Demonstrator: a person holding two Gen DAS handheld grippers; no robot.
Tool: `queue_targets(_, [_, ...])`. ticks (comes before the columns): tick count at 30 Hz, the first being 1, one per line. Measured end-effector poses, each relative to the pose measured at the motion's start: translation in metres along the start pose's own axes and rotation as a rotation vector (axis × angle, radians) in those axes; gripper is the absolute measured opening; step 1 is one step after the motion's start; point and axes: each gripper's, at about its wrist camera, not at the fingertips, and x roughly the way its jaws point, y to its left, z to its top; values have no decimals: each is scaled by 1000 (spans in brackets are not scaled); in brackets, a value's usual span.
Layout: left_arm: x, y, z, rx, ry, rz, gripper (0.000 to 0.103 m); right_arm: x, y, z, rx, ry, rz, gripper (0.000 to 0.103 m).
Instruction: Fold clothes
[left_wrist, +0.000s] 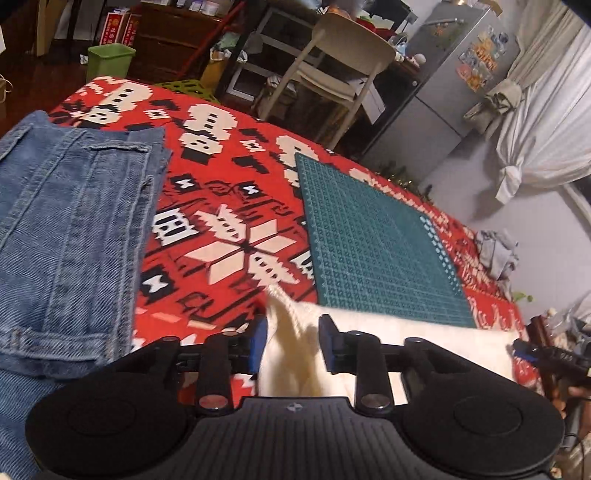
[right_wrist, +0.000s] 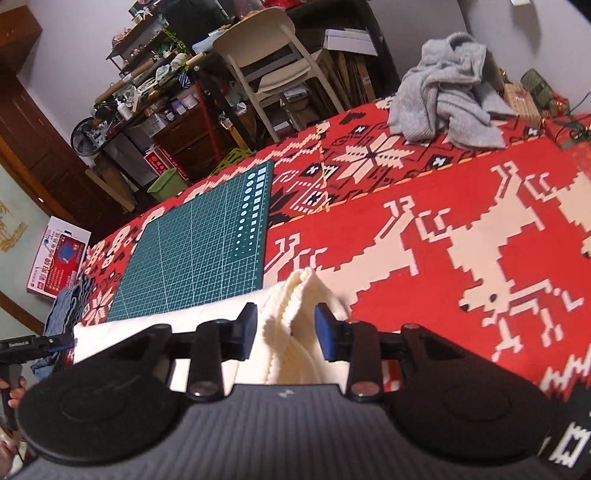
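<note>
A cream knit garment (left_wrist: 424, 332) lies along the near edge of the red patterned cloth (left_wrist: 221, 192), partly on a green cutting mat (left_wrist: 376, 236). One bunched corner of it stands up between the blue pads of my left gripper (left_wrist: 291, 332); the pads stand apart and do not squeeze it. Another bunched corner (right_wrist: 295, 295) rises between the pads of my right gripper (right_wrist: 284, 325), with small gaps on both sides. Folded blue jeans (left_wrist: 66, 229) lie to the left. A crumpled grey sweater (right_wrist: 443, 99) sits at the far right corner.
The cutting mat (right_wrist: 195, 243) lies in the middle of the red cloth (right_wrist: 443, 206). A pale chair (left_wrist: 343, 55) stands behind the far edge, with a fridge (left_wrist: 461, 74), shelves and a green bin (left_wrist: 110, 61) beyond. A hand holds the other gripper (right_wrist: 33, 345) at the left.
</note>
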Motion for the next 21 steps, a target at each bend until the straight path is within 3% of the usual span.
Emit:
queue_targets(2, [0,-2,2,8,-1,-14,14,5,1,1,0,3,0,37])
queue_targets(4, [1,-3,3,19,2,-21,14,8,2,3,-5,5,4,34])
queue_targets(7, [8,0,3,3,19,-14,14,16,4,5,-27,5,-16,10])
queue_targets(15, [21,1,0,-24,20,-17,15,28,-3,1,0,-9,-18,5])
queue_targets(18, [23,2,-2,-34,2,-4,5,30,-2,2,-12,-9,-22,5])
queue_targets(21, [18,-5,-5,6,-41,19,4,29,-5,2,6,-21,-30,4])
